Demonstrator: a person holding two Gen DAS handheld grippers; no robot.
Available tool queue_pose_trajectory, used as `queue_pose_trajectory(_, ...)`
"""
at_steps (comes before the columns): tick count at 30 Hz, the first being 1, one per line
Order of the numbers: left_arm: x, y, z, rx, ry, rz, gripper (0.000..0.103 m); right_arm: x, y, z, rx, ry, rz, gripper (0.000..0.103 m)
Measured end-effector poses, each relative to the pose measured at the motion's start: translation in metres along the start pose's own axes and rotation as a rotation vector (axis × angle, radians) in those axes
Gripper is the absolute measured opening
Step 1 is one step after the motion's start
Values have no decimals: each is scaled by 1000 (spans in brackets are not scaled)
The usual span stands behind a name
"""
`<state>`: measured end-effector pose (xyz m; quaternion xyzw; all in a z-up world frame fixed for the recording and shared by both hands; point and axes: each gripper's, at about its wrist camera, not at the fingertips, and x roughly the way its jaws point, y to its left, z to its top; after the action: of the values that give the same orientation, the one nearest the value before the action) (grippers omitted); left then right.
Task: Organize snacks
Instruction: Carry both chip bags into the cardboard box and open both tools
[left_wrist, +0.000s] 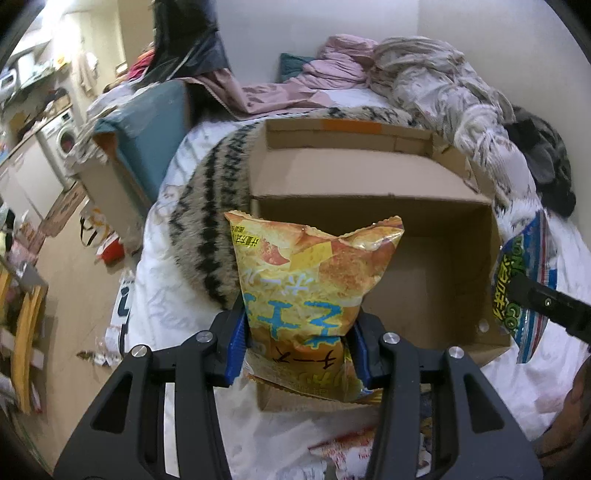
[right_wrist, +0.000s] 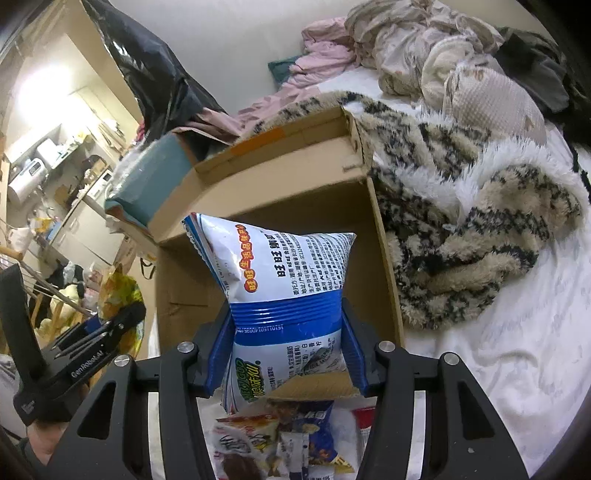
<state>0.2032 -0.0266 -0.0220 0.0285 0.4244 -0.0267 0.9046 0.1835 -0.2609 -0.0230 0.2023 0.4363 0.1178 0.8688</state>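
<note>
Setting: bedroom; a bed (left_wrist: 535, 373) with a white sheet is used as the work surface, with a striped fleece blanket (right_wrist: 461, 221) and bundled laundry pushed back from the working area.
Receptacle: a cardboard box (left_wrist: 369, 173) is laid open on the bed, flaps folded out, interior apparently empty; it is judged to be the destination for the snacks.
Left gripper (left_wrist: 299, 339): clenched on a yellow chip bag (left_wrist: 314, 273), which is held upright by its lower half over the near left corner of the box, so the bulk hangs clear of the pads.
Right gripper (right_wrist: 288, 343): clamped on a blue-and-white snack bag (right_wrist: 280, 280), gripped at its waist over the near edge of the box.
Loose snacks (right_wrist: 280, 439): several packets are left on the sheet just in front of the box, not yet sorted.
Assessment: both bags are carried simultaneously, presumably for release into the box.
</note>
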Motion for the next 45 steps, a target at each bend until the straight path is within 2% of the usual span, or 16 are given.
queue_pose_trajectory(4,17,3,-6,-40,57,-13,43,14,-6,-2,20,35,-3,55)
queue_pose_trajectory(9,20,-7,-8,24,39,7,43,26,-10,-4,34,63,-9,55)
queue_pose_trajectory(14,21,-8,-8,32,33,6,43,29,-9,-4,34,54,-15,58)
queue_pose_trajectory(20,19,-10,-7,21,33,-58,45,30,-7,-5,45,47,17,64)
queue_pose_trajectory(21,19,-13,-7,36,32,-59,47,29,-7,-5,47,41,26,70)
queue_pose_trajectory(22,19,-15,-8,50,32,-60,56,27,-7,-4,53,29,37,80)
queue_pose_trajectory(23,18,-18,-9,62,34,-63,64,26,-8,-4,56,20,43,84)
queue_pose_trajectory(24,17,-20,-9,68,31,-67,80,24,-8,-4,59,7,45,89)
queue_pose_trajectory(25,15,-21,-10,67,19,-69,94,22,-8,-3,59,-4,41,91)
queue_pose_trajectory(27,10,-21,-9,61,-3,-79,100,21,-8,-2,52,-1,35,91)
queue_pose_trajectory(38,5,-11,-7,37,-12,-68,100,22,-4,-3,34,14,38,91)
queue_pose_trajectory(45,-3,0,-12,2,-24,-46,100,15,3,-2,-7,-18,9,91)
